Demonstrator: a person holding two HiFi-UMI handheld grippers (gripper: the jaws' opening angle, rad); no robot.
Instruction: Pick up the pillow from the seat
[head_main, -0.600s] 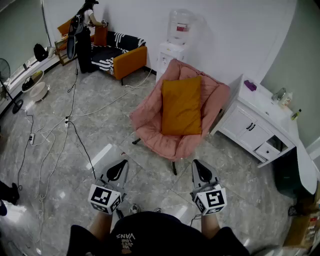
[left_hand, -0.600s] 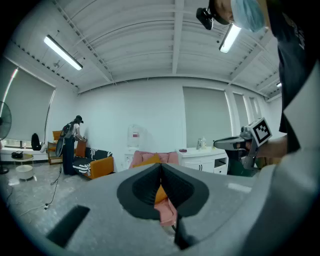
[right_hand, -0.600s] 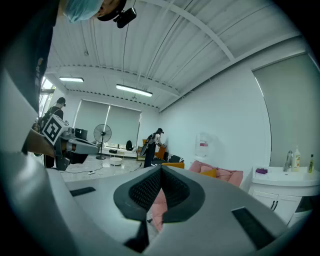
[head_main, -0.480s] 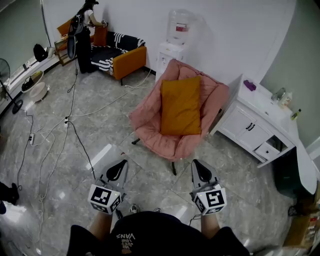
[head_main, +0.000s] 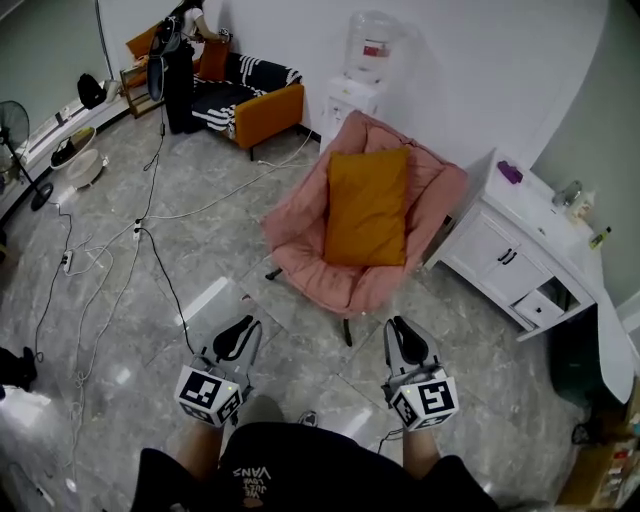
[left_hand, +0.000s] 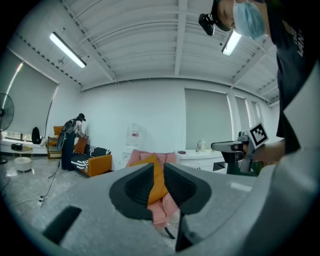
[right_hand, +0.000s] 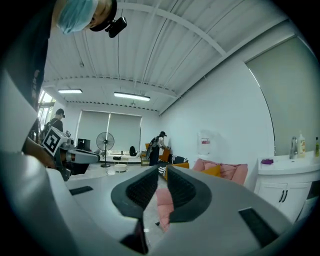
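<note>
Pillow (head_main: 366, 207): one, orange and rectangular. It lies lengthwise in the middle of the seat of the pink chair (head_main: 292, 228), its top edge against the backrest. Neither gripper touches it; both are well short of the chair's front edge.

Floor (head_main: 200, 210): grey marbled tile. Several black and white cables (head_main: 150, 250) trail across its left half.

Sofa (head_main: 262, 105): one, orange, against the far wall, with a striped black-and-white cover on its seat. One person (head_main: 180, 65) stands at its left end.

Pink chair: one, a padded bucket type on dark legs, between the sofa and the cabinet.

Cabinet (head_main: 495, 260): one, white, just right of the chair. One drawer (head_main: 545, 308) at its lower right corner stands open. One purple item (head_main: 510, 172) lies near the back left corner of its top, and small bottles stand at the far right end.

Water dispenser (head_main: 362, 80): one, white, with a bottle on top, against the wall behind the chair.

Fan (head_main: 14, 125): one, on a stand at the left edge of the room.

Left gripper (head_main: 238, 332): held level and aimed at the chair. Its jaws are drawn almost together with only a thin slit between them and nothing gripped.

Right gripper (head_main: 402, 334): held level beside the left one. Its jaws are likewise nearly closed and empty.
</note>
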